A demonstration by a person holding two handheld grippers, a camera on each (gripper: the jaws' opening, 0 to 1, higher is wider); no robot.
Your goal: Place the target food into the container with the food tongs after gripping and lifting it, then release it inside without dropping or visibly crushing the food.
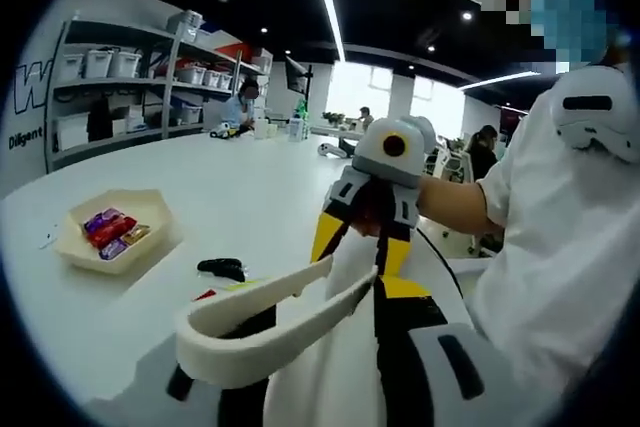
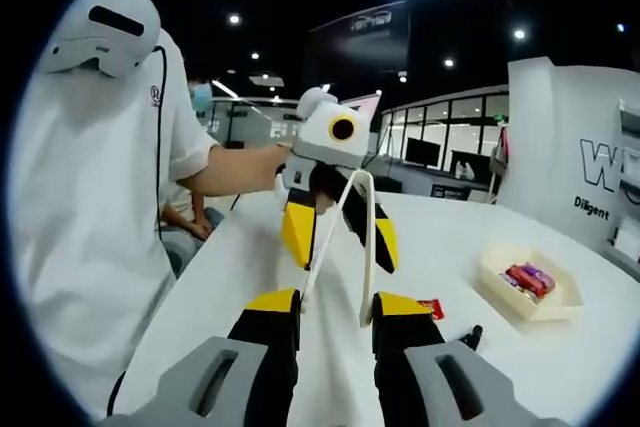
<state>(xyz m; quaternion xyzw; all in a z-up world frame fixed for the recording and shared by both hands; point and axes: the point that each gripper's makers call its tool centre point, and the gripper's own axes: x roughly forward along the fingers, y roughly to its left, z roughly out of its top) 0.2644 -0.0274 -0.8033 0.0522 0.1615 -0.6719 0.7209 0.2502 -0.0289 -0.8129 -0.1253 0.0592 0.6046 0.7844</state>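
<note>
We see cream plastic food tongs (image 1: 270,322) spread, pinching nothing, held aloft between our left gripper (image 2: 335,222) and right gripper (image 1: 365,237). Wrapped snacks (image 1: 110,232) lie in a cream tray (image 1: 150,209) on the white desk (image 1: 230,197).

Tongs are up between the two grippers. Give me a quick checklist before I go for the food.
1. Grip on tongs: cannot tell. Their arms pass between the jaws of the left gripper and reach the right gripper, but firm contact isn't clear.
2. Tong arms apart, ready to close: ok.
3. Tongs aimed at food: not ok. They are in the air, away from the table.
4. Tray upright on the table: ok. It already holds wrapped pieces.
5. Target food found: cannot tell. A small red item lies on the table outside the tray.
6. Clear approach: not ok. A black object sits beside the red item.
</note>
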